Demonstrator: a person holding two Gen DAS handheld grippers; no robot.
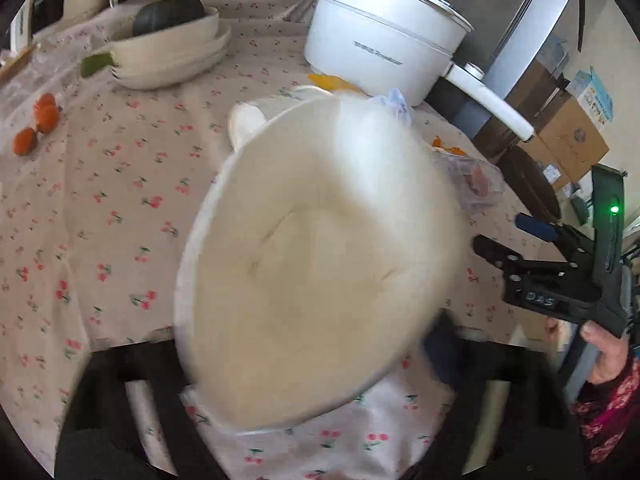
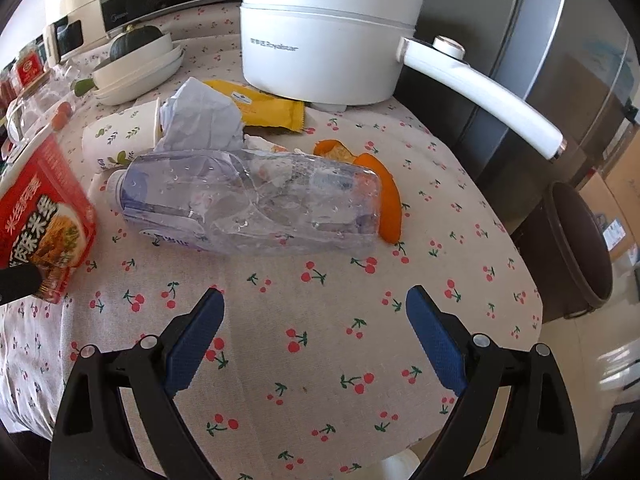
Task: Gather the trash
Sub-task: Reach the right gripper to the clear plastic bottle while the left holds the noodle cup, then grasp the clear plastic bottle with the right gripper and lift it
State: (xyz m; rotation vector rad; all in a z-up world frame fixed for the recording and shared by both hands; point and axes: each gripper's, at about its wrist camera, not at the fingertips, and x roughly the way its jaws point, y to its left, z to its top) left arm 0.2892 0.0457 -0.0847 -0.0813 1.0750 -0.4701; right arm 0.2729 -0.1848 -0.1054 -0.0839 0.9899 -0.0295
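Note:
A red instant-noodle bowl (image 2: 44, 216) stands tilted at the left; the left wrist view shows its blurred cream inside (image 1: 320, 264). My left gripper (image 1: 308, 352) is shut on it, one of its fingers (image 2: 16, 284) lying on the red wall. A crushed clear bottle (image 2: 256, 204) lies mid-table, with a crumpled tissue (image 2: 200, 120), a paper cup (image 2: 120, 132), a yellow wrapper (image 2: 264, 110) and orange peel (image 2: 388, 200) around it. My right gripper (image 2: 314, 300) is open over bare cloth in front of the bottle, nothing between its fingers. From the left wrist view that gripper (image 1: 500, 234) sits at the right.
A white electric pot (image 2: 320, 52) with a long handle stands behind the trash. Stacked bowls (image 2: 136, 72) holding a dark squash sit at the back left, small oranges (image 1: 40, 120) beside them. A brown bin (image 2: 580, 248) stands on the floor past the table's right edge.

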